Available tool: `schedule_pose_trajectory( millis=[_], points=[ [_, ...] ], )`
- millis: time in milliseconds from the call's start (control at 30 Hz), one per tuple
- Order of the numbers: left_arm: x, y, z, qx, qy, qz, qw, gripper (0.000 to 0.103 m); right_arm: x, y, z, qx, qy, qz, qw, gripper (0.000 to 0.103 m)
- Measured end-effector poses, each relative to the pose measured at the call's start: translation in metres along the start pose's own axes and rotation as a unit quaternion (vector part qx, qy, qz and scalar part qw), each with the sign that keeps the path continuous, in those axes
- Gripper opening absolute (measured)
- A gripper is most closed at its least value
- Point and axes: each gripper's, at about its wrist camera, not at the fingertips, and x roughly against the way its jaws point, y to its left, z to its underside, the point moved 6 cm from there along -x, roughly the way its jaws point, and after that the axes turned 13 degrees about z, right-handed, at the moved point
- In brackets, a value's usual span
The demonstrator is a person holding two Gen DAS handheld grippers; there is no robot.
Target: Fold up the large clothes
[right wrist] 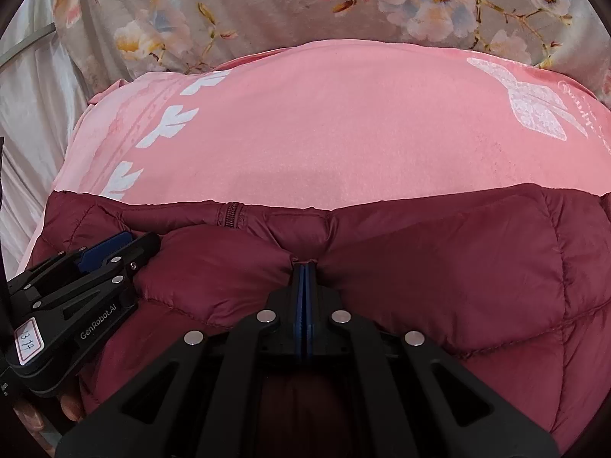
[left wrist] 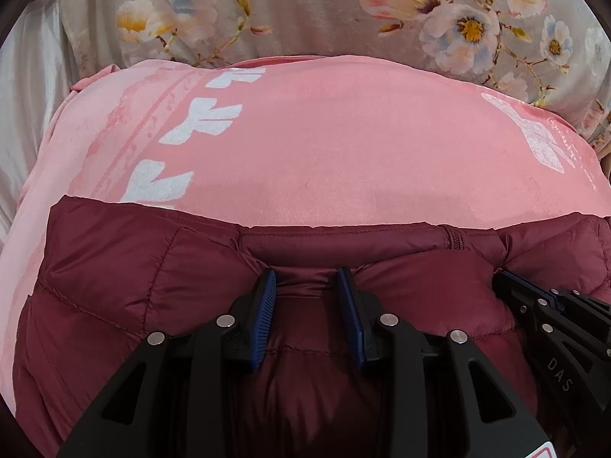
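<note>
Where a pink blanket [left wrist: 324, 145] covers the floral sheet [left wrist: 305, 4], both tongs, left [left wrist: 306, 278] and right [right wrist: 304, 267], pinch the maroon puffer jacket [right wrist: 439, 267].

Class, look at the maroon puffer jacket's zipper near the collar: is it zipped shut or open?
Shut, as far as shown. The zipper teeth meet in one closed line on the maroon puffer jacket; lower down it is hidden.

Bed [left wrist: 305, 11] spread with a grey floral sheet; pink blanket [left wrist: 324, 145] laid flat on it, maroon puffer jacket [left wrist: 133, 267] atop.
</note>
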Motion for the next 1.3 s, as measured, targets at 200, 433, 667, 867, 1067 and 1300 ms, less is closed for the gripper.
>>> schedule_pose_trajectory(
  millis=[200, 433, 667, 867, 1067, 1300],
  points=[
    [0.004, 0.002, -0.002, 0.007, -0.003, 0.008, 0.9999, 0.034, 0.006, -0.010, -0.002, -0.031, -0.002, -0.030, 0.999, 0.000],
    [0.067, 0.065, -0.021, 0.067, -0.037, 0.004, 0.9970, 0.033, 0.048, -0.099, -0.018, -0.088, -0.033, 0.050, 0.994, 0.003],
    [0.045, 0.133, -0.002, 0.144, -0.007, -0.019, 0.9894, 0.034, 0.019, -0.152, 0.000, -0.142, 0.010, 0.078, 0.987, 0.000],
    [0.033, 0.129, 0.009, 0.121, -0.021, -0.054, 0.9909, 0.035, 0.007, -0.148, 0.004, -0.131, 0.003, 0.095, 0.987, 0.000],
    [0.027, 0.128, 0.007, 0.105, -0.016, -0.078, 0.9913, 0.035, 0.005, -0.152, 0.006, -0.144, 0.002, 0.085, 0.986, 0.000],
    [0.080, 0.087, -0.004, 0.080, -0.059, -0.048, 0.9939, 0.033, 0.074, -0.093, -0.001, -0.098, -0.060, 0.033, 0.993, 0.004]
  ],
)
